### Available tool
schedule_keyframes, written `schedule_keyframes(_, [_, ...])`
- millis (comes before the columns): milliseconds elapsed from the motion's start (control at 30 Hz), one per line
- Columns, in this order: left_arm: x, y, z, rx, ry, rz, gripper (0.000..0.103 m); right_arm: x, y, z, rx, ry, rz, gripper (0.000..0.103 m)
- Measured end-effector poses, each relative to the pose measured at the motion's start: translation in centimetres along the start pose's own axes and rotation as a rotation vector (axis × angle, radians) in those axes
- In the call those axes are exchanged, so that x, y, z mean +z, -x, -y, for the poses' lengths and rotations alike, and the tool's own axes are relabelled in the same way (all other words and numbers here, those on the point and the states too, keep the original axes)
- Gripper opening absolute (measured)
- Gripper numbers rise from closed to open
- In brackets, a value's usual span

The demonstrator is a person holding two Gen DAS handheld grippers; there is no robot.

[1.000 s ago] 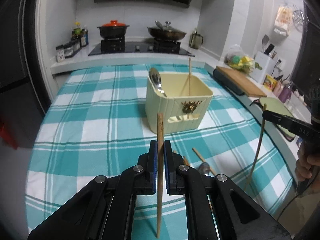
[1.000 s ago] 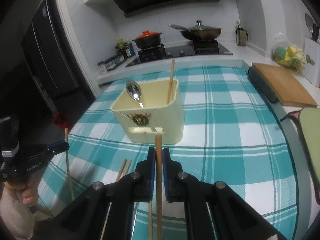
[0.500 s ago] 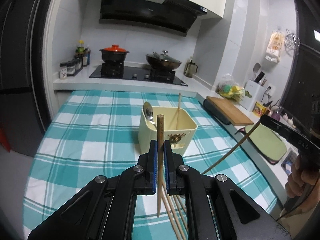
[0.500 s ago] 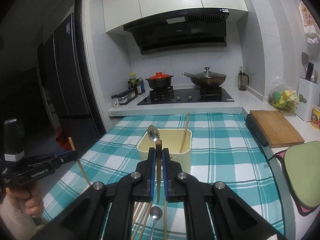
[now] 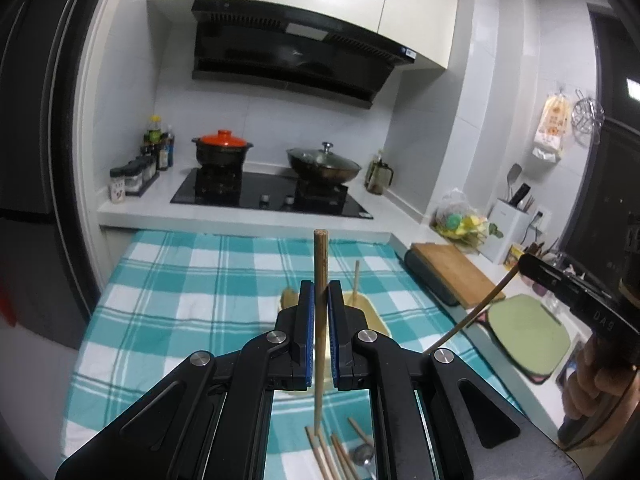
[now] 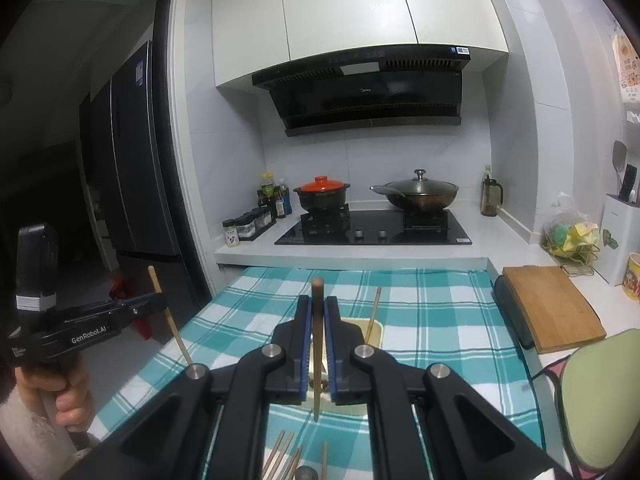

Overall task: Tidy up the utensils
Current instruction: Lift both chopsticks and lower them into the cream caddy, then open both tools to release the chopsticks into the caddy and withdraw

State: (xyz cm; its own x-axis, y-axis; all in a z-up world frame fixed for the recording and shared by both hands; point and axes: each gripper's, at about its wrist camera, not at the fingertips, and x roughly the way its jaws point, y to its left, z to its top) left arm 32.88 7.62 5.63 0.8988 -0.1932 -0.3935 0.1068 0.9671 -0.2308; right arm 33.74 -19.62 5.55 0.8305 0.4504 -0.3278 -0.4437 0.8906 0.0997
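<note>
The left gripper is clamping one wooden chopstick between its blue pads, jaws all but closed on it; the stick is standing nearly upright, its blunt top poking above the fingertips and its lower end hanging free below them. The right gripper is pinching a second chopstick in the same way, jaws drawn in tight, the stick running straight down through the grip. Just beyond and below each pair of fingertips the cream utensil holder is sitting on the teal checked tablecloth, mostly hidden behind the jaws, with a single chopstick in the holder leaning up just to the right of the left gripper's tips. Underneath both grippers, on the near side, loose chopsticks and a metal spoon are lying on the cloth. Seen from the left wrist view, the right gripper is coming in from the right edge, its stick slanting down toward the table. Seen from the right wrist view, the person's left hand is gripping the other tool at the left edge. Far beyond the fingertips a stove is carrying a red-lidded pot and a wok.
</note>
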Motion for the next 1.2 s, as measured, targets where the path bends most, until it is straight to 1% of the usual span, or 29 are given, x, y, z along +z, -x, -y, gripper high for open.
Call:
schedule_keyframes(200, [5.0,-2.9,0.7,0.004,0.006,0.071,0.004,3.8,-2.8,1.2,-0.010,0.005,0.032,0.006])
schedule_keyframes(300, [6.1,-5.3,1.2,0.025,-0.004,0.086,0.004,4.8,-4.8,1.9,-0.019,0.009,0.034,0.006])
schedule_keyframes(367, [6.2,-7.2,1.4,0.043,-0.013,0.076,0.004,5.2,-6.2,2.4,-0.019,0.008,0.023,0.006])
schedule_keyframes(433, [5.8,-9.3,1.3,0.049,-0.009,0.047,0.004,5.1,-7.8,2.8,-0.011,0.010,-0.007,0.006])
schedule_keyframes(533, [4.7,-12.6,0.9,0.061,0.001,-0.011,0.004,4.4,-10.6,3.2,0.000,0.020,-0.075,0.006])
schedule_keyframes(667, [2.6,-16.6,-0.2,0.069,0.034,-0.099,0.004,2.5,-14.9,3.5,0.015,0.032,-0.201,0.006])
schedule_keyframes(700, [2.1,-17.6,-0.5,0.068,0.043,-0.122,0.004,2.1,-15.8,3.7,0.017,0.028,-0.221,0.006])
schedule_keyframes(800, [0.6,-20.2,-1.2,0.081,0.056,-0.185,0.004,0.6,-19.1,4.0,0.033,0.017,-0.294,0.006])
schedule_keyframes(933, [-1.1,-22.6,-1.8,0.102,0.050,-0.243,0.005,-1.0,-22.6,4.6,0.039,-0.003,-0.355,0.007])
schedule_keyframes(967, [-1.4,-22.8,-1.9,0.106,0.055,-0.253,0.009,-1.4,-23.4,4.9,0.040,-0.017,-0.365,0.007])
schedule_keyframes(1000, [-1.6,-22.9,-2.1,0.106,0.059,-0.259,0.020,-1.6,-24.1,5.2,0.038,-0.035,-0.374,0.008])
schedule_keyframes(1033, [-1.8,-22.8,-2.3,0.110,0.062,-0.265,0.028,-1.8,-24.5,5.4,0.037,-0.048,-0.379,0.015])
schedule_keyframes(1067, [-1.9,-22.4,-2.5,0.119,0.063,-0.263,0.048,-1.9,-24.9,5.8,0.035,-0.067,-0.378,0.031])
schedule_keyframes(1100, [-2.0,-22.0,-2.7,0.126,0.063,-0.255,0.063,-1.9,-25.0,6.1,0.032,-0.087,-0.366,0.040])
schedule_keyframes(1133, [-2.1,-21.3,-2.8,0.135,0.061,-0.242,0.067,-1.9,-24.7,6.5,0.026,-0.107,-0.343,0.049])
schedule_keyframes(1200, [-2.2,-20.2,-3.1,0.140,0.049,-0.241,0.075,-2.0,-24.0,6.9,0.025,-0.124,-0.320,0.049])
